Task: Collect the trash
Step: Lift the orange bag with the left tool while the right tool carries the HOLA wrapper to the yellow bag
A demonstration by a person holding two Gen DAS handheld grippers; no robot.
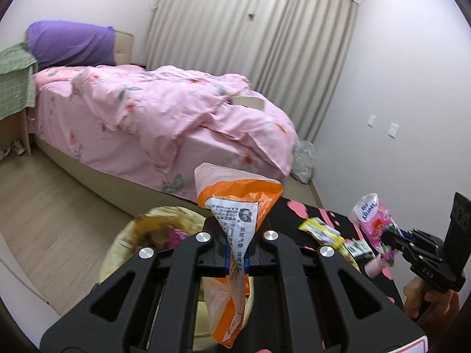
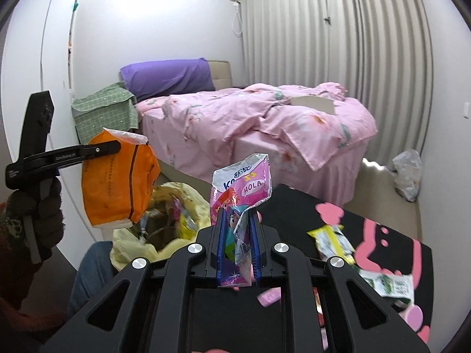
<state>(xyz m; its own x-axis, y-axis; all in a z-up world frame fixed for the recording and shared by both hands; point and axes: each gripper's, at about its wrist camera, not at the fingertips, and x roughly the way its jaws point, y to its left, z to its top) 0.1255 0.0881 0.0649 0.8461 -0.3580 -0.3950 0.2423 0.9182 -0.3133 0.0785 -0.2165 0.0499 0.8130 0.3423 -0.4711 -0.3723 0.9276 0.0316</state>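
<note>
My left gripper (image 1: 237,260) is shut on an orange and white snack bag (image 1: 235,206), held up above a yellow trash bag (image 1: 123,235) that stands open on the floor. From the right wrist view the same orange bag (image 2: 117,182) hangs from the left gripper (image 2: 116,147) over the yellow trash bag (image 2: 173,206), which holds several wrappers. My right gripper (image 2: 237,247) is shut on a pink snack wrapper (image 2: 241,188), raised above the black table (image 2: 297,206). In the left wrist view that pink wrapper (image 1: 374,214) sits in the right gripper (image 1: 385,236).
More wrappers lie on the black table with pink patterns: a yellow one (image 2: 329,241) and a green-white one (image 2: 388,285). A bed with a pink quilt (image 1: 164,111) fills the room behind. A clear plastic bag (image 2: 407,173) lies by the curtain. A gloved hand (image 2: 38,211) holds the left gripper.
</note>
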